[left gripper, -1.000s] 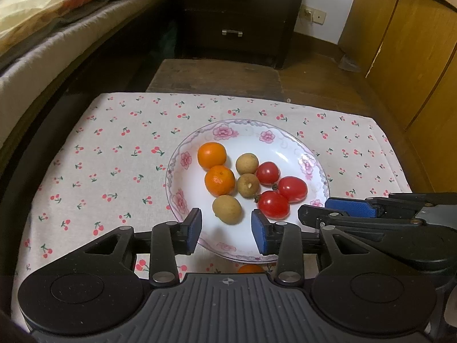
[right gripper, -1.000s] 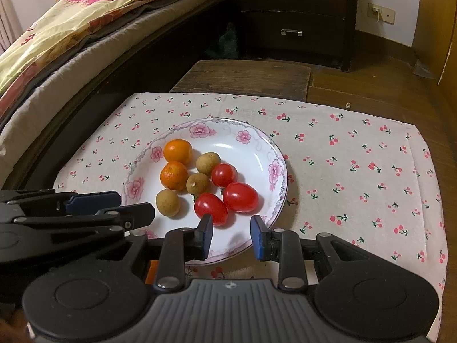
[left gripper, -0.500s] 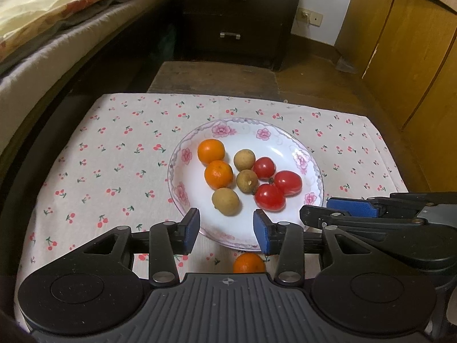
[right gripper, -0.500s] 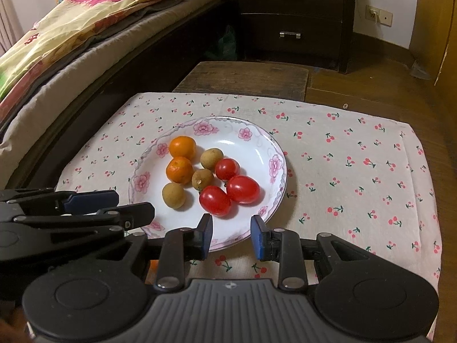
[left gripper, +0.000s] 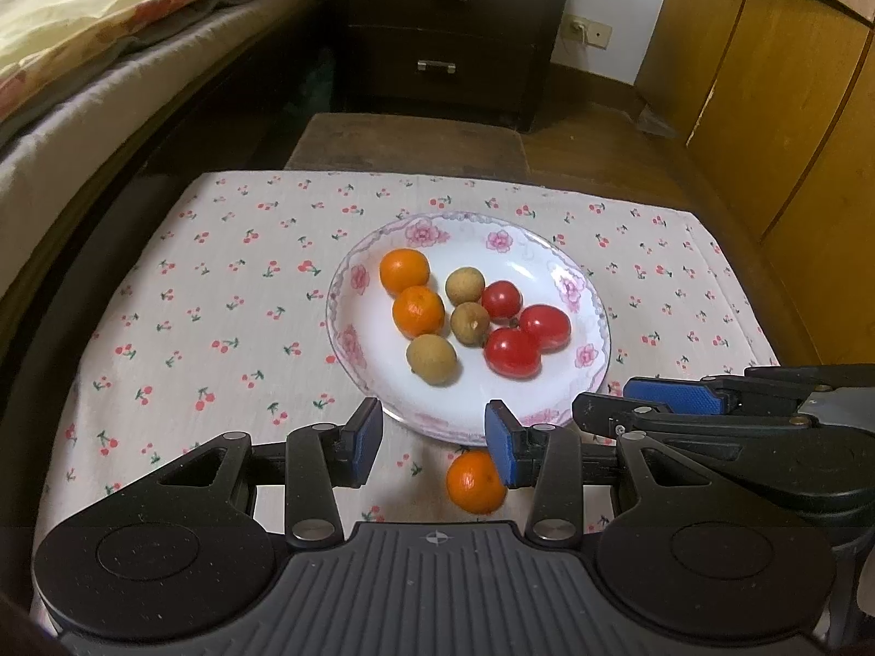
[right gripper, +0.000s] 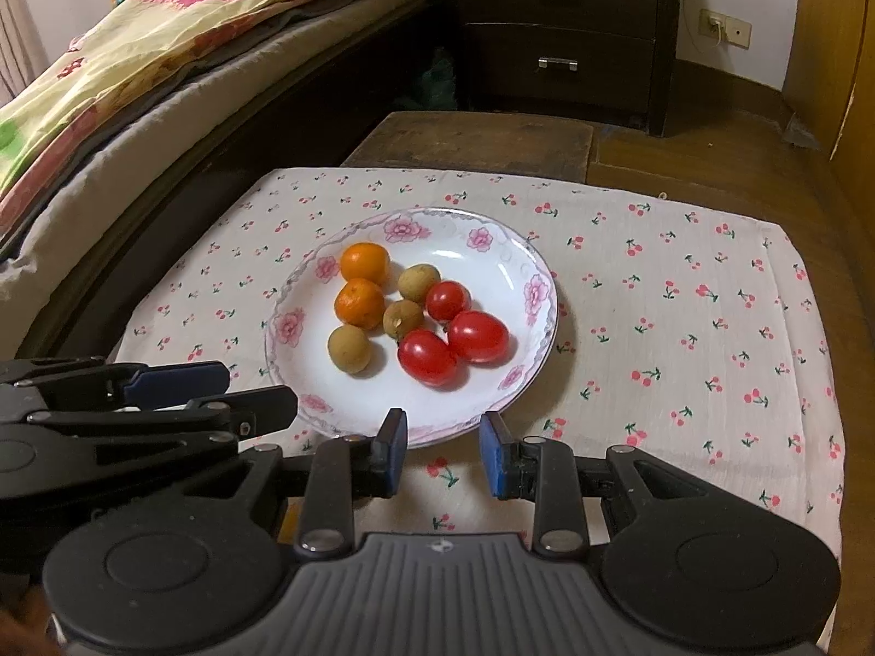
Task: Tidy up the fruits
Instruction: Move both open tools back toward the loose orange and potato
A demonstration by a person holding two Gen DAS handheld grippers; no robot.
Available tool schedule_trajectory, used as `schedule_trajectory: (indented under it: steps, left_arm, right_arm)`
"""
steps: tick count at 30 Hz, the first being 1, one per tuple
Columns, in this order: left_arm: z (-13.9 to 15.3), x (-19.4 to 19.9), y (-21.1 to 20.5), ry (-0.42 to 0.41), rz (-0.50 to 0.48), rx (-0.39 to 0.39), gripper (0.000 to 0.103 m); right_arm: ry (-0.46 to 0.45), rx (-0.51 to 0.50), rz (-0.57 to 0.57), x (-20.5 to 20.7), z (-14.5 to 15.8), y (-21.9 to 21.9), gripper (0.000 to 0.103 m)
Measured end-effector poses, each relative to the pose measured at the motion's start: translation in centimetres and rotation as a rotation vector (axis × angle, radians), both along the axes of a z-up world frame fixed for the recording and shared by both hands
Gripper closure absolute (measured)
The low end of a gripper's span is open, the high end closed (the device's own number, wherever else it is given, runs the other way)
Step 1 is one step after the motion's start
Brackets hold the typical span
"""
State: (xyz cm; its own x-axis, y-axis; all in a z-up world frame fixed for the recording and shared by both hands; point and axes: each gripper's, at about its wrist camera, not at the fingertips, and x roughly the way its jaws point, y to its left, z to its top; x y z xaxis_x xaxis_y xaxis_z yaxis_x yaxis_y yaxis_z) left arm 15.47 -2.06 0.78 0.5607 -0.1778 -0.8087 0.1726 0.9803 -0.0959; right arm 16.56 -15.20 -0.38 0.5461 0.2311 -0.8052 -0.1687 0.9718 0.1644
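Plate w/ 2 oranges, 3 longans, 3 tomatoes; left tongs parted, right tongs closed, empty.

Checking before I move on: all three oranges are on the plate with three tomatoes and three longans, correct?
Not quite. Only two oranges are on the plate; the third orange lies on the cloth just in front of the plate, beside the left gripper, as the left wrist view shows. The three tomatoes and three longans are on the plate.
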Motion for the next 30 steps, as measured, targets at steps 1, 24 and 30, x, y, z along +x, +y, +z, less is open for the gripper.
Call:
schedule_trajectory:
  steps: [1,24,30]
  left_arm:
    - [0.0,-0.2,0.1,0.001,-0.001,0.000,0.053]
    - [-3.1,-3.1,-0.4,0.114,-0.100,0.001,0.052]
    - [-4.8,-2.7,-0.7,0.163,-0.096,0.009,0.060]
  right_arm:
    - [0.001,-0.001,0.002,-0.2,0.0,0.1,0.072]
    - [0.066,0.019,-0.001,-2.1,-0.8,0.1,0.069]
    - [0.074,0.019,0.011,-1.9,-0.9,0.4,0.069]
